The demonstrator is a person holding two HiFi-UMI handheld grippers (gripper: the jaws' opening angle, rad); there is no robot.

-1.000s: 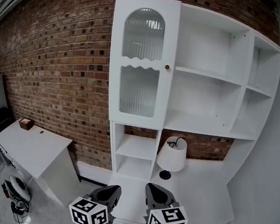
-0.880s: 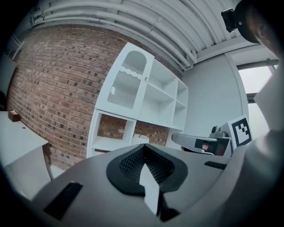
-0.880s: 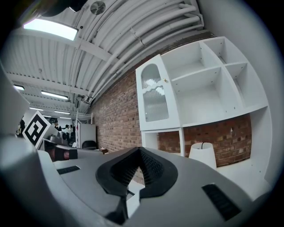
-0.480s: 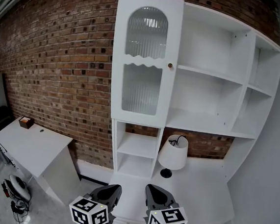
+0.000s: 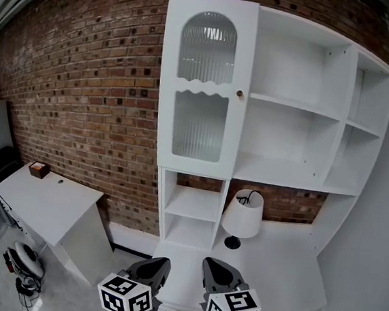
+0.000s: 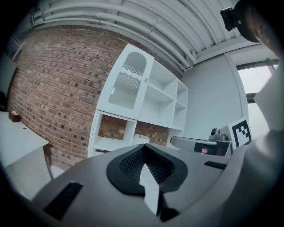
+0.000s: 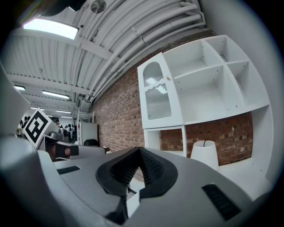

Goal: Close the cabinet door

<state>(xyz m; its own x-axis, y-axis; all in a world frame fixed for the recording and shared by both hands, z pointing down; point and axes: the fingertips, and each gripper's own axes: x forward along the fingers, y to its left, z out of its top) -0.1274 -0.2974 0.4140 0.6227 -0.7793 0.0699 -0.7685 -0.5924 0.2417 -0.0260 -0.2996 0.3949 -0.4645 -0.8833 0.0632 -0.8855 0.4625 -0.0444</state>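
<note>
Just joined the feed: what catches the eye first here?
A tall white shelving unit stands against the red brick wall, its ribbed-glass cabinet door at upper left looking shut. A white lamp stands on the desk below; left gripper and right gripper sit low, fingers together, empty.

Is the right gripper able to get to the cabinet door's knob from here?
Probably not yet: the right gripper sits low, far from the knob up on the door; nothing blocks the way.
</note>
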